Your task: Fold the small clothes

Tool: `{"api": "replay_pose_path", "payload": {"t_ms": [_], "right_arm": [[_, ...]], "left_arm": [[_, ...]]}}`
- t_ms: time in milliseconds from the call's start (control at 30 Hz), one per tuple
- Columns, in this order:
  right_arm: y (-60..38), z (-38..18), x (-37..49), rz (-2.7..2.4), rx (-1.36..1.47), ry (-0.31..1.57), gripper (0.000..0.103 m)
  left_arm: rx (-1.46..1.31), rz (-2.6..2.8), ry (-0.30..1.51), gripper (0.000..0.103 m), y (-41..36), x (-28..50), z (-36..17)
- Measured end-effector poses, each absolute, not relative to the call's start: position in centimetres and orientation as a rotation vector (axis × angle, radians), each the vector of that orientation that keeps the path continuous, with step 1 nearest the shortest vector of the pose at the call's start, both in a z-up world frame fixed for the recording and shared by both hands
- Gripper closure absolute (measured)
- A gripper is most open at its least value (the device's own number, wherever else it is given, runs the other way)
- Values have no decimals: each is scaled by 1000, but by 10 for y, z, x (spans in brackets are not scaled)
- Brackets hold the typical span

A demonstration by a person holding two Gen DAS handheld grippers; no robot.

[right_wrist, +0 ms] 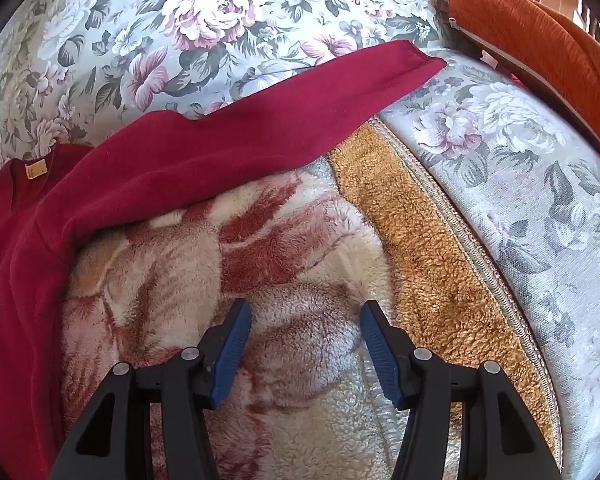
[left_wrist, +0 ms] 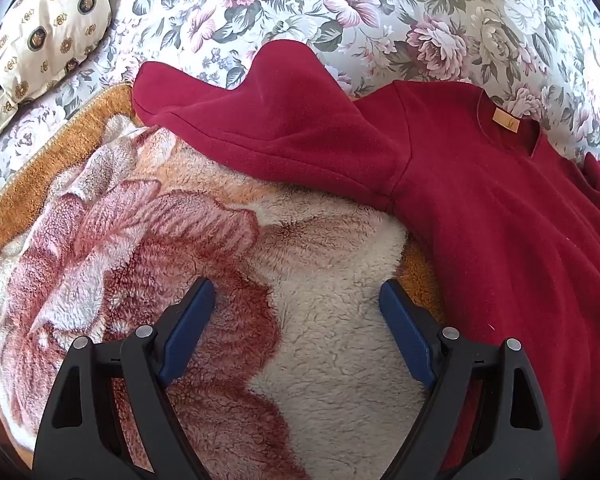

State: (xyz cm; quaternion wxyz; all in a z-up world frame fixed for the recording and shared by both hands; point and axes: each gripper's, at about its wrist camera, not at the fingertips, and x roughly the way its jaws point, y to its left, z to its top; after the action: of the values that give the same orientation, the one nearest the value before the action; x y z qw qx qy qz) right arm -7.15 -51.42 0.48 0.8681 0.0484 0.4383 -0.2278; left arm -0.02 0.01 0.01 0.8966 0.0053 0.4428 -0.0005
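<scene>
Lying spread face-up, the dark red fleece pullover (left_wrist: 499,208) rests half on the plush flowered blanket (left_wrist: 319,280) and half on the floral upholstery (left_wrist: 339,8), its neck label showing and both sleeves flung outward. The left gripper (left_wrist: 298,300) and the right gripper (right_wrist: 305,316) hover over the blanket, jaws released and holding nothing. Folding well likely starts at the sleeves: each gripper should pinch a cuff, the left sleeve (left_wrist: 240,108) and the right sleeve (right_wrist: 300,120), and carry it flat across the chest. There is free blanket in front of both grippers; the blanket's braided edge (right_wrist: 459,232), the patterned pillow (left_wrist: 48,28) and the orange cushion (right_wrist: 539,40) bound the sides.
</scene>
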Motion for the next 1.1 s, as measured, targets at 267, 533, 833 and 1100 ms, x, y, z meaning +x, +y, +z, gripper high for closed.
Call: {"api": "replay_pose_path", "payload": {"t_ms": [267, 533, 833, 1100], "right_arm": [[-503, 11, -69, -490, 36, 939, 48], [-467, 66, -119, -358, 202, 860, 47], [-397, 110, -158, -219, 134, 786, 47], [-350, 134, -167, -129, 80, 736, 47]], "left_arm": [[-20, 6, 959, 18, 4, -17, 17], [-34, 0, 908, 18, -4, -56, 76], [-17, -66, 828, 18, -29, -93, 118], [-2, -99, 796, 18, -46, -109, 127]]}}
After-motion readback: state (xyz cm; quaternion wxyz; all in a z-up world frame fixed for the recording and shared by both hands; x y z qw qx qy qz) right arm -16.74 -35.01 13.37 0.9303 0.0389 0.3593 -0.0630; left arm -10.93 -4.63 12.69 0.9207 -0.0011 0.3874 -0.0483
